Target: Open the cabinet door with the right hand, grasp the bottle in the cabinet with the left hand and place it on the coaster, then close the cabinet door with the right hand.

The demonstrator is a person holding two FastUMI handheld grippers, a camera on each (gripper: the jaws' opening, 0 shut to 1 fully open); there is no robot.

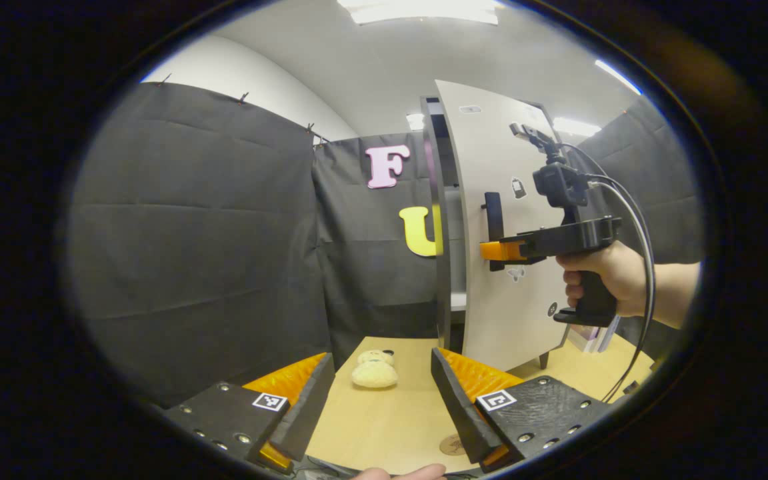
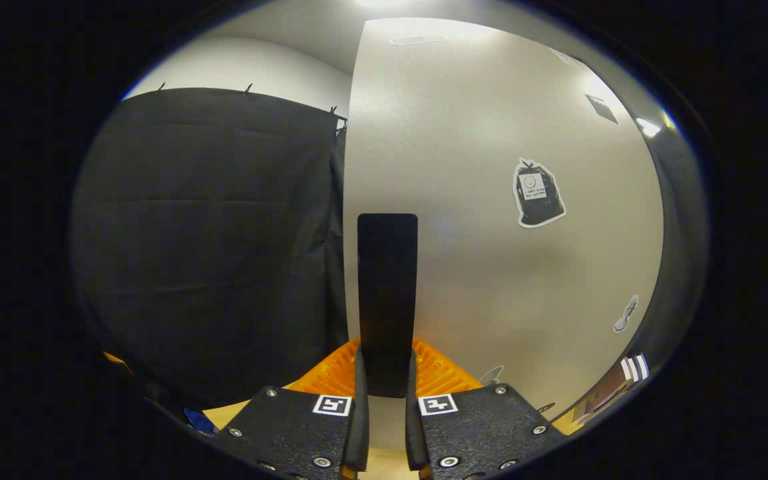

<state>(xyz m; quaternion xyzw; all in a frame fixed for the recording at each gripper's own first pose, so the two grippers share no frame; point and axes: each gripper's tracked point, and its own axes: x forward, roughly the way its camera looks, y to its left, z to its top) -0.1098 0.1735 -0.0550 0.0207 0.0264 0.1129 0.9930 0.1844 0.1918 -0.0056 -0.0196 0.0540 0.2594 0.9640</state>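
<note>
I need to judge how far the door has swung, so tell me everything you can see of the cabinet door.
The cabinet door is a tall, flat, pale grey panel with a matte finish and a few small stickers. It stands upright and partly open, showing a gap to the cabinet's dark frame. A black vertical handle sits near its free edge. The right gripper is shut on that handle, held by a hand.

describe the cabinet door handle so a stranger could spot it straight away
Find the pale cabinet door standing ajar at the far end of the wooden table. Near its free edge, about mid-height, sits the handle, an upright black bar clamped between the right tongs. The other marks on the door are small stickers; this alone is a plain dark bar.
</note>
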